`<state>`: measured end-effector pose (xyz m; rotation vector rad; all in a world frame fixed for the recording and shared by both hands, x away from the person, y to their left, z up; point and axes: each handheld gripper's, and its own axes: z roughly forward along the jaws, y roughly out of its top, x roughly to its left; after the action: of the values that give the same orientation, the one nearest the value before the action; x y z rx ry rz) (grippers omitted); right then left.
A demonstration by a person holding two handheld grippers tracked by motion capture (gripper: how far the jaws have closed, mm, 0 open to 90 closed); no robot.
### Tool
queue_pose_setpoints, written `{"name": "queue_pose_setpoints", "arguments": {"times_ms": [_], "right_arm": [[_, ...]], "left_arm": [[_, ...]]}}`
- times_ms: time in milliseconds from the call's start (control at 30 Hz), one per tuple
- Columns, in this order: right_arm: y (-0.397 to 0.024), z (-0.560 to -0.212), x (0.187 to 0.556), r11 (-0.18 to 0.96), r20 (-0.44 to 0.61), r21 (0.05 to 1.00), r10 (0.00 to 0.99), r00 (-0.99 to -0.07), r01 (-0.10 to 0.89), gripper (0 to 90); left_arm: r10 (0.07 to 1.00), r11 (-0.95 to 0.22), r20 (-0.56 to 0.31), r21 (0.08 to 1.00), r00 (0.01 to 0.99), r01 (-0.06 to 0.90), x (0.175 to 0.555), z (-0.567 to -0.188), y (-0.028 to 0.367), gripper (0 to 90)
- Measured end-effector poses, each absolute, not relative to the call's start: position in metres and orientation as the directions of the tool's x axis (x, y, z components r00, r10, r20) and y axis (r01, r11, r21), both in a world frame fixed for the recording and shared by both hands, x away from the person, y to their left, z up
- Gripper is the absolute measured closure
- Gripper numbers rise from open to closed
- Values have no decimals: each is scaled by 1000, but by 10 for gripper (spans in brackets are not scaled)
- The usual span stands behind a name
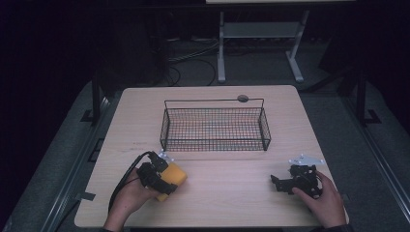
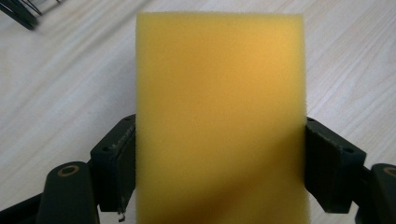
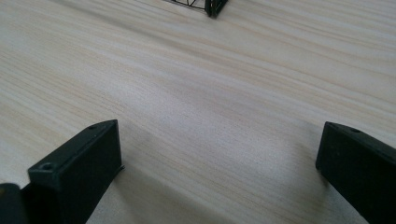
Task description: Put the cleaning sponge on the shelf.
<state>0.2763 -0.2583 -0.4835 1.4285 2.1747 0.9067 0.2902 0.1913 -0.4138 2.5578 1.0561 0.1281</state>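
Overhead, pale wood table, wire basket, dark room

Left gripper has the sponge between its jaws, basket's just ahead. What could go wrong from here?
1. The yellow sponge is soft foam; the left gripper holds only its near end, so it may sag or slip.
2. The wire basket has a tall rim and handle; a low carry could snag there.

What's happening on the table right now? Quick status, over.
Left gripper shut on yellow sponge, near table's front edge. Right gripper open, nothing between jaws. Wire basket ahead, nothing lying between it and sponge.
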Motion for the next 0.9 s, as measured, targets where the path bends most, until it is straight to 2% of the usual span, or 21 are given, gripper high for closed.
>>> {"name": "queue_pose_setpoints", "arguments": {"times_ms": [900], "right_arm": [[-258,-483,276,273,32,695,912,-408,665,0]], "left_arm": [[685,-657,-29,406,728,635,310,-372,190,224]]}}
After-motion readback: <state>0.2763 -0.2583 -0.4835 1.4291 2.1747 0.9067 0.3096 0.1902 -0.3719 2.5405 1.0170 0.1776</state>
